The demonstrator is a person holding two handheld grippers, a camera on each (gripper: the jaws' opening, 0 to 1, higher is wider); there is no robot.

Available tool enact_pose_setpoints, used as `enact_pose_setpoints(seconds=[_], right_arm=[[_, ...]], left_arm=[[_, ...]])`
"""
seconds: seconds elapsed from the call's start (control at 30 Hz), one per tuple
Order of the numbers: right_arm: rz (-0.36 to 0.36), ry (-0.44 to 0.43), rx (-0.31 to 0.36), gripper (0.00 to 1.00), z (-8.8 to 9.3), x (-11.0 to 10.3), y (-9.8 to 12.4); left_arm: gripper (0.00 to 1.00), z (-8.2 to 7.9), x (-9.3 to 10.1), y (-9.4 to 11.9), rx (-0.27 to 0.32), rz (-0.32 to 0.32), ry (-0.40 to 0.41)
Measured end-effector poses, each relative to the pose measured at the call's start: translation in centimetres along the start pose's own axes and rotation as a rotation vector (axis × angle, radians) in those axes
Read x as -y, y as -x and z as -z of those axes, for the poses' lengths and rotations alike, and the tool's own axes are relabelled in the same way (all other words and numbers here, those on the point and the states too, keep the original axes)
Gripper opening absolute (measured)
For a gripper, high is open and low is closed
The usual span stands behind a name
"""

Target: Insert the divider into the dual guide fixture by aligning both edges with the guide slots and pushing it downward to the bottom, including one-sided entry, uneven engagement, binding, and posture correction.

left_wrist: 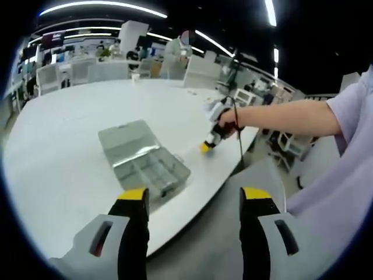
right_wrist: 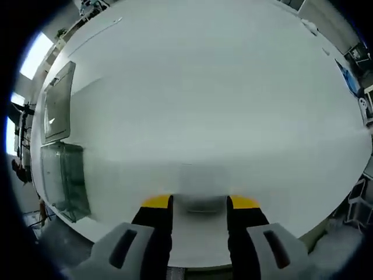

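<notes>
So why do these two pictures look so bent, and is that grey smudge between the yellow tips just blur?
In the left gripper view the fisheye lens curves the white table edge and the bright ceiling strips. In the right gripper view the table bulges the same way; the pale piece between the right gripper tips looks soft and hazy, so its details cannot be made out.

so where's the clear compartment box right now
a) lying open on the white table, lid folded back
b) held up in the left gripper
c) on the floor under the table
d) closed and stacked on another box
a: in the left gripper view the clear compartment box lies on the white table with its lid folded back flat, beyond the open left gripper, which holds nothing.
</notes>
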State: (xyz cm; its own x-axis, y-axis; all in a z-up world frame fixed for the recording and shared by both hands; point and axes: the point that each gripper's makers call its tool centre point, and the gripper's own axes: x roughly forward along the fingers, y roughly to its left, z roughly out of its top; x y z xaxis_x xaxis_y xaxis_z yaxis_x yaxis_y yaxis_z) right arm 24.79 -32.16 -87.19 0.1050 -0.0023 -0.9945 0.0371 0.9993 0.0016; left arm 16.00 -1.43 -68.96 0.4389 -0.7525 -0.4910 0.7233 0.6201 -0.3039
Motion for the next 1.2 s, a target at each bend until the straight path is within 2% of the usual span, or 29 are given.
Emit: enact_pose_setpoints(seconds=[0.27,0.47,0.77,0.9,1.07,1.2], right_arm=[[-0.002,-0.019,-0.011,0.32,-0.29,0.26,-0.23],[-0.005,-0.062,-0.011,0.27,-0.35,0.73,-0.24],[-0.004,-0.05,-0.029,0.27,-0.36,0.69,-0.34],[-0.014,-0.074,-0.032,0.28,-0.49,0.73,-0.36],[0.008,-0.047,-0.036,0.27,-0.52,0.55,-0.38],[0.007,-0.058,-0.036,0.27,-0.51,0.69,-0.34]], left_arm=[[0.6,0.04,0.12,-0.24,-0.001,0.006,0.002],[0.6,0.19,-0.12,-0.07,-0.001,-0.002,0.009],[0.6,0.32,0.0,-0.12,-0.004,-0.002,0.01],[0.6,0.35,-0.13,0.06,-0.007,-0.01,0.008],[0.6,0.47,-0.08,0.06,-0.01,-0.012,0.009],[0.6,0.37,0.12,-0.11,-0.004,-0.006,0.011]])
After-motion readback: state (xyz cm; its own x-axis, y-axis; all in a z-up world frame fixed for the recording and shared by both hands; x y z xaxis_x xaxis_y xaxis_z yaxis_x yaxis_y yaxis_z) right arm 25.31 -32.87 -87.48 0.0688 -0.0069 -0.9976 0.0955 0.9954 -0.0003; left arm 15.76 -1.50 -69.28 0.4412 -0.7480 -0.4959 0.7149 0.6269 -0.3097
